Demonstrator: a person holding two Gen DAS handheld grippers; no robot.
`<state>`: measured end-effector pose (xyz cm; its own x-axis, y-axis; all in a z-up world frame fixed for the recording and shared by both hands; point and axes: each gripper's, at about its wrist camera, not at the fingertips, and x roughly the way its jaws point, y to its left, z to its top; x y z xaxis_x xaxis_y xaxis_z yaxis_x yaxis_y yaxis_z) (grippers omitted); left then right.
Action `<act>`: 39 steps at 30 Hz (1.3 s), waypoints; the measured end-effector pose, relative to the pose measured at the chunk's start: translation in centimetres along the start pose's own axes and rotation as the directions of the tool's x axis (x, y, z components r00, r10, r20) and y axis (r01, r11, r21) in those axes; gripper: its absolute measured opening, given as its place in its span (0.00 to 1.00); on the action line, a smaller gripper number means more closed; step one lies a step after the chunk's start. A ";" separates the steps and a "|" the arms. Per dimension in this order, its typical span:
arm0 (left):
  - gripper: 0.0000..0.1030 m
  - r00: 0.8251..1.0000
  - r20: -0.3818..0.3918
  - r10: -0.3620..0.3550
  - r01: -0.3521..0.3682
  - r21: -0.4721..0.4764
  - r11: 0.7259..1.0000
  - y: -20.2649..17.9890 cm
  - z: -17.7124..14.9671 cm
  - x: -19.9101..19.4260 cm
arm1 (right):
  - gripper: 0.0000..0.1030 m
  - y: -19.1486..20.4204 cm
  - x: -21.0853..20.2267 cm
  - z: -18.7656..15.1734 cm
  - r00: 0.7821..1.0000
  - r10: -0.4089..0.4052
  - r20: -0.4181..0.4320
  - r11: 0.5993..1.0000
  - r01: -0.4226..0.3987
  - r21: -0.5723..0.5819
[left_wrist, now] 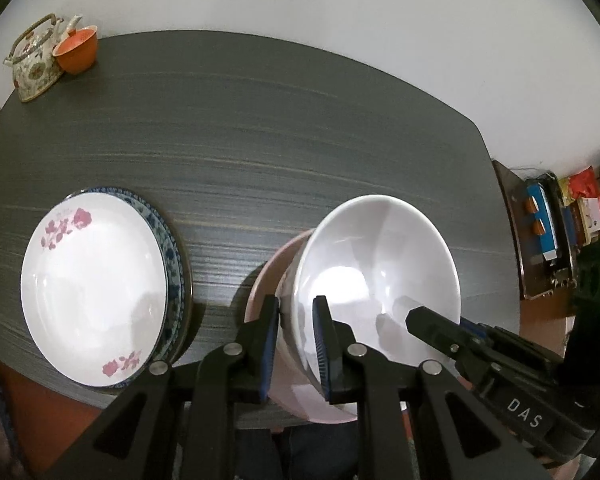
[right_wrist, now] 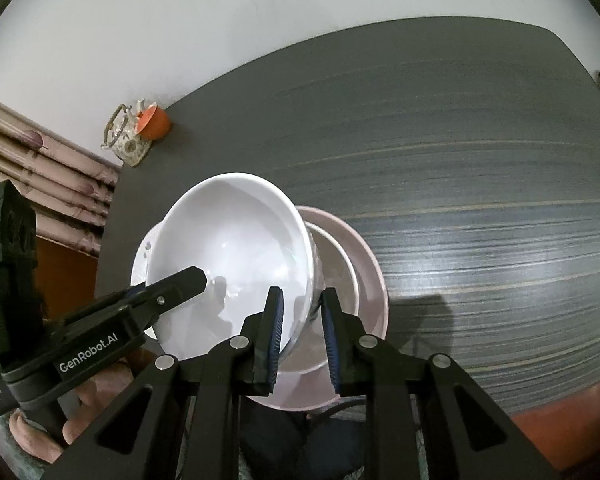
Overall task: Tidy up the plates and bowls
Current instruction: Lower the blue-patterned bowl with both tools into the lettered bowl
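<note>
A white bowl (left_wrist: 380,248) (right_wrist: 228,232) is held tilted just above a pink bowl (left_wrist: 270,276) (right_wrist: 370,276) near the table's front edge. My left gripper (left_wrist: 296,304) is shut on the white bowl's left rim, one pad inside and one outside. In the right wrist view, the left gripper (right_wrist: 192,280) reaches in from the left. My right gripper (right_wrist: 302,296) is shut on the opposite rim; in the left wrist view, the right gripper (left_wrist: 424,318) enters from the right. A smaller pale bowl (right_wrist: 340,256) sits inside the pink one.
A floral white plate (left_wrist: 96,288) lies on a blue-patterned plate (left_wrist: 174,252) at the left of the dark table (left_wrist: 300,140). A teapot (left_wrist: 32,64) and an orange cup (left_wrist: 78,50) stand at the far left corner. A cluttered shelf (left_wrist: 552,224) stands right of the table.
</note>
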<state>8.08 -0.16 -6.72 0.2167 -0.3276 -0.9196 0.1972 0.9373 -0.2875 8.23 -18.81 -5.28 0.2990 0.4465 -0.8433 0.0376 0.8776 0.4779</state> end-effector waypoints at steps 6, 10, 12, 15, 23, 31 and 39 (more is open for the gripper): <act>0.16 1.000 -0.023 0.009 -0.008 0.019 1.000 -0.5 -0.4 0.8 | 0.20 -0.2 0.2 -0.1 1.000 -0.011 -0.009 1.000 0.011 0.000; 0.16 0.999 -0.038 0.018 -0.017 0.030 0.999 -0.6 -0.6 1.2 | 0.20 -0.3 0.9 -0.1 1.000 -0.018 -0.022 1.000 0.018 0.014; 0.16 0.999 -0.042 0.020 -0.019 0.031 0.999 -0.7 -0.7 1.4 | 0.20 -0.4 1.3 -0.1 0.999 -0.019 -0.028 1.000 0.020 0.018; 0.16 0.998 -0.052 0.019 -0.017 0.024 1.000 -0.8 -0.7 1.9 | 0.20 -0.6 1.6 0.0 0.999 -0.015 -0.030 1.000 0.016 0.024; 0.16 0.997 -0.064 0.037 -0.035 0.021 0.999 -1.4 -0.9 2.7 | 0.20 -0.8 2.0 0.0 0.999 -0.025 -0.035 1.000 0.025 0.016; 0.16 0.997 -0.053 0.052 -0.050 0.029 0.998 -2.2 -1.2 3.0 | 0.21 -0.7 2.0 -0.4 0.999 -0.022 -0.029 1.000 0.023 0.014; 0.17 0.997 -0.062 0.049 -0.048 0.026 0.999 -2.1 -1.0 3.1 | 0.26 -0.4 1.9 -0.5 0.999 -0.033 -0.026 0.999 0.033 0.006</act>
<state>7.40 -3.05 -9.19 0.1663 -0.2731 -0.9475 0.2119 0.9483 -0.2362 8.25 -18.24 -7.17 0.2728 0.4217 -0.8647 0.0530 0.8908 0.4512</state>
